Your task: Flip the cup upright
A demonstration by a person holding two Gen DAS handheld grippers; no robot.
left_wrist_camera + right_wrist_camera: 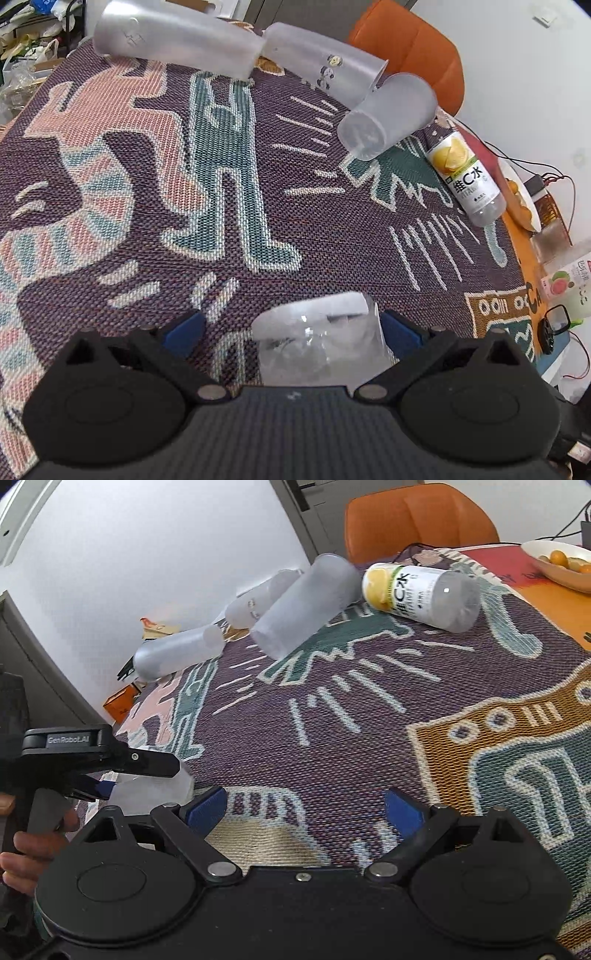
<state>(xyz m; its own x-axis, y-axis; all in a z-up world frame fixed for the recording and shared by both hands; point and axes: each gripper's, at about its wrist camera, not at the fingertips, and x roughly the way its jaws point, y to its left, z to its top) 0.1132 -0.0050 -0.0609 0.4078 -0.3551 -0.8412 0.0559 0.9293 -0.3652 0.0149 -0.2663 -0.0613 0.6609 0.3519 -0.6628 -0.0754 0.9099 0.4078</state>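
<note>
A clear plastic cup (317, 336) sits between the open blue pads of my left gripper (291, 326), near its right pad; the jaws stand wide and I cannot tell if they touch it. It also shows in the right wrist view (147, 792) under the left gripper (107, 786). Three frosted cups lie on their sides at the far edge: one left (177, 40), one middle (325, 64), one right (388, 114). My right gripper (304, 808) is open and empty above the cloth.
A patterned woven cloth (147, 184) covers the table. A lemon drink bottle (467, 173) lies on its side at the right. A bowl of fruit (561, 563), an orange chair (417, 513), cables and glasses (556, 325) are at the right edge.
</note>
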